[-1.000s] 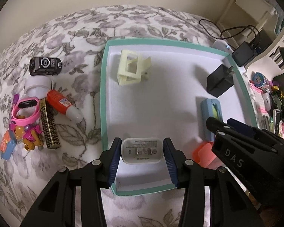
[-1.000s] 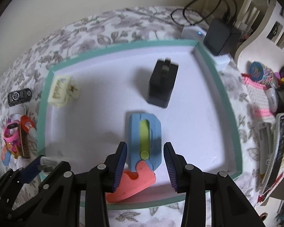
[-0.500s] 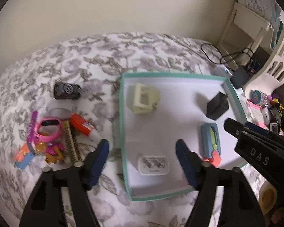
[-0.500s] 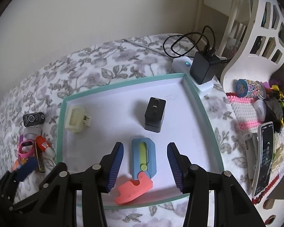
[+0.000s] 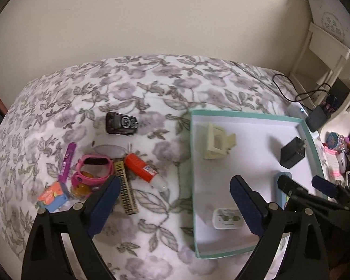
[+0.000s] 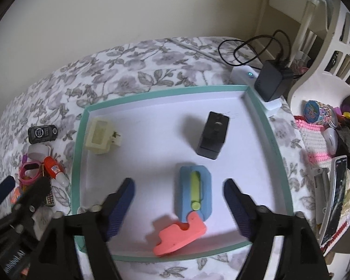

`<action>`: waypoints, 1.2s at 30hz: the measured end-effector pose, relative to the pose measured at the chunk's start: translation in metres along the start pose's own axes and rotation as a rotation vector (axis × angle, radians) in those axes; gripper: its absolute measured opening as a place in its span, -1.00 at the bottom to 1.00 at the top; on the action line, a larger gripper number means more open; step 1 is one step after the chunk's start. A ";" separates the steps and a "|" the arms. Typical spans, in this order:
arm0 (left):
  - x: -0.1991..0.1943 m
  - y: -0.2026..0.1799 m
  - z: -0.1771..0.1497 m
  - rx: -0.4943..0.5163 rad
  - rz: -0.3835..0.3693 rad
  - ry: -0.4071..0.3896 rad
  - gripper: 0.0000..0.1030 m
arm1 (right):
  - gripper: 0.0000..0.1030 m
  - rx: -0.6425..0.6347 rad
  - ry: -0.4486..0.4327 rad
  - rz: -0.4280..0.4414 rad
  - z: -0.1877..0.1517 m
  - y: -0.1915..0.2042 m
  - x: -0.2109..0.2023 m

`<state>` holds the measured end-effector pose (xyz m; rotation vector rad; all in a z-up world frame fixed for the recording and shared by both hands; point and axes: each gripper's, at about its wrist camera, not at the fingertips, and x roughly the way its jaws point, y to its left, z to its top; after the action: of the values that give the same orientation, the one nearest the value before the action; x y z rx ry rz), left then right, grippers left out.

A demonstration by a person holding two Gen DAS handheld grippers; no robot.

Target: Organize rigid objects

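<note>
Left wrist view: the left hand-held gripper [image 5: 172, 200] hangs wide apart and empty above the bed [image 5: 151, 88]; its next pick from the cluttered pile around the pink watch [image 5: 93, 170] could snag neighbours.

Right wrist view: the right hand-held gripper [image 6: 178, 200], also apart, hovers over the teal tray [image 6: 277, 154], where a low pass could knock the blue cutter [image 6: 196, 193].

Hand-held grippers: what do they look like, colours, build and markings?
Both match. The left hand-held gripper and the right hand-held gripper have black angular plastic arms with silver screws, tipped with dark blue ribbed pads. No cables, sleeves or readable markings show.
</note>
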<state>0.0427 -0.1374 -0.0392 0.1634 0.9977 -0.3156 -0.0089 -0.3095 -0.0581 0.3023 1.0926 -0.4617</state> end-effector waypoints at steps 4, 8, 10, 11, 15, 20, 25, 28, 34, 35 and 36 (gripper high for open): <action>0.000 0.016 0.004 -0.029 0.009 -0.001 0.85 | 0.97 -0.017 0.005 0.002 -0.003 0.012 0.005; 0.001 0.034 0.007 -0.061 0.021 0.001 0.85 | 1.00 -0.026 0.003 0.001 -0.003 0.023 0.007; 0.002 0.045 0.008 -0.079 0.023 0.002 0.85 | 1.00 -0.033 0.002 0.008 -0.003 0.030 0.008; 0.002 0.050 0.009 -0.086 0.024 0.003 0.85 | 1.00 -0.036 0.000 0.012 -0.002 0.034 0.007; 0.001 0.072 0.011 -0.121 0.047 -0.001 0.85 | 1.00 -0.059 -0.016 0.021 -0.001 0.053 0.005; 0.000 0.101 0.012 -0.179 0.059 -0.007 0.85 | 1.00 -0.074 -0.054 0.069 0.003 0.078 -0.006; 0.002 0.126 0.011 -0.230 0.072 0.005 0.85 | 1.00 -0.114 -0.092 0.130 0.005 0.112 -0.017; 0.005 0.143 0.009 -0.274 0.083 0.021 0.85 | 1.00 -0.133 -0.099 0.160 0.005 0.132 -0.018; 0.014 0.194 0.003 -0.406 0.086 0.063 0.85 | 0.99 -0.201 -0.083 0.202 -0.001 0.172 -0.010; 0.014 0.200 0.002 -0.416 0.091 0.066 0.85 | 0.99 -0.220 -0.077 0.203 -0.002 0.179 -0.007; 0.016 0.209 0.000 -0.437 0.100 0.074 0.85 | 0.96 -0.232 -0.073 0.203 -0.004 0.184 -0.005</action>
<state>0.1205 0.0569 -0.0543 -0.1720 1.1048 0.0045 0.0784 -0.1475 -0.0535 0.1875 1.0208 -0.1622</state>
